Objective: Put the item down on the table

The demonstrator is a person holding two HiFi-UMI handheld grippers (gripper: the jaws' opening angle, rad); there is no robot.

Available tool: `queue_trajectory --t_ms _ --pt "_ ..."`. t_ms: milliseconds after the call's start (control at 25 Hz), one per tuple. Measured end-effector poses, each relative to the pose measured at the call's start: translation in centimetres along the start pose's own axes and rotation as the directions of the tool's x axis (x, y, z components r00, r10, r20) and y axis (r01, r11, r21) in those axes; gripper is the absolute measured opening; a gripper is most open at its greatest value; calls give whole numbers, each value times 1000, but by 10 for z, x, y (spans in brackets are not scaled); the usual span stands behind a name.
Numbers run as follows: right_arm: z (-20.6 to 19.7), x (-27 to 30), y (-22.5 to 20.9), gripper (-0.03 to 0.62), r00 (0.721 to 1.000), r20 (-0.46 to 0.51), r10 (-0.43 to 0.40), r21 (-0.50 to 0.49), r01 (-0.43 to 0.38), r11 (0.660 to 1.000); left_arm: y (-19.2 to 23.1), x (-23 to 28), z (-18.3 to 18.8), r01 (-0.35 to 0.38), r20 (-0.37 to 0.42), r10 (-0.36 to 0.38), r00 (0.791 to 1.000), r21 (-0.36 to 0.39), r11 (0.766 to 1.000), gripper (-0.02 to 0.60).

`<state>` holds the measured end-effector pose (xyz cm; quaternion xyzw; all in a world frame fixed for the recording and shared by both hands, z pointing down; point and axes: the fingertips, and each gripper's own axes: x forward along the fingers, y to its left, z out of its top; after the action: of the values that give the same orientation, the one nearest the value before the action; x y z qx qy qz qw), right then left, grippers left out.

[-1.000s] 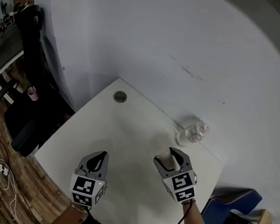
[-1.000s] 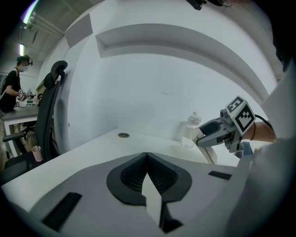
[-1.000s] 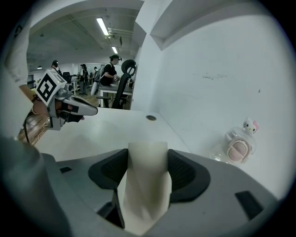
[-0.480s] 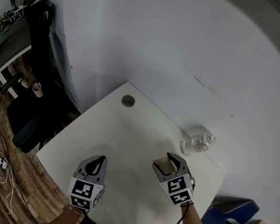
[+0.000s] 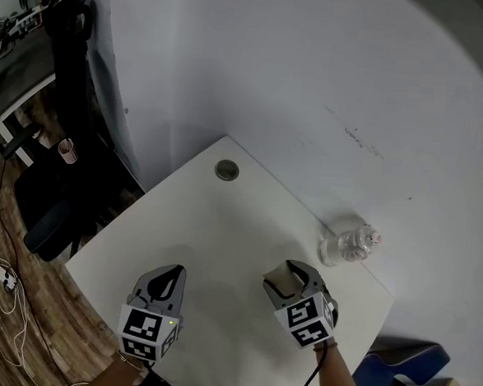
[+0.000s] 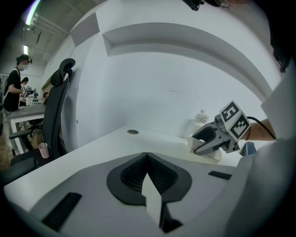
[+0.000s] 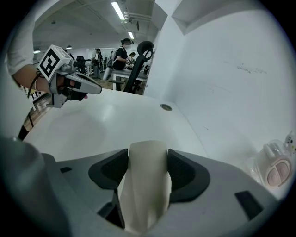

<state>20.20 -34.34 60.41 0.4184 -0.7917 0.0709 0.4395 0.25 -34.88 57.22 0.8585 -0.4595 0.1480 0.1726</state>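
Observation:
My right gripper (image 5: 290, 279) is shut on a cream, tube-like item (image 7: 144, 178) that sits squeezed between its two dark pads. In the head view the cream item (image 5: 281, 274) shows at the gripper's tip, low over the white table (image 5: 214, 227), right of centre. The left gripper view shows the right gripper (image 6: 203, 139) with the cream item (image 6: 206, 150) close to the tabletop. My left gripper (image 5: 166, 279) is shut with nothing in it, near the table's front left; its jaws meet in the left gripper view (image 6: 147, 163).
A clear plastic bottle (image 5: 349, 243) with a pink cap lies at the table's far right by the white wall. A round grey cable port (image 5: 226, 170) sits at the far edge. A black office chair (image 5: 47, 207) and wooden floor lie left; a blue object (image 5: 399, 360) is lower right.
The head camera shifted, so the table and bottle sit slightly farther right in view. The right gripper with the cream item has dropped a little; the left gripper has barely moved.

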Motion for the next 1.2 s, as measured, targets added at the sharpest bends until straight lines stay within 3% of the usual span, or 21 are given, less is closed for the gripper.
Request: queue_trajectory --t_ms 600,1200 --pt "-6 11 13 288 998 -44 35 -63 -38 997 7 -7 -10 -14 -13 14 1000 -5 1000 17" --pt "-12 21 15 287 992 -65 112 -25 -113 993 7 -6 -14 -20 -28 20 999 -13 1000 17"
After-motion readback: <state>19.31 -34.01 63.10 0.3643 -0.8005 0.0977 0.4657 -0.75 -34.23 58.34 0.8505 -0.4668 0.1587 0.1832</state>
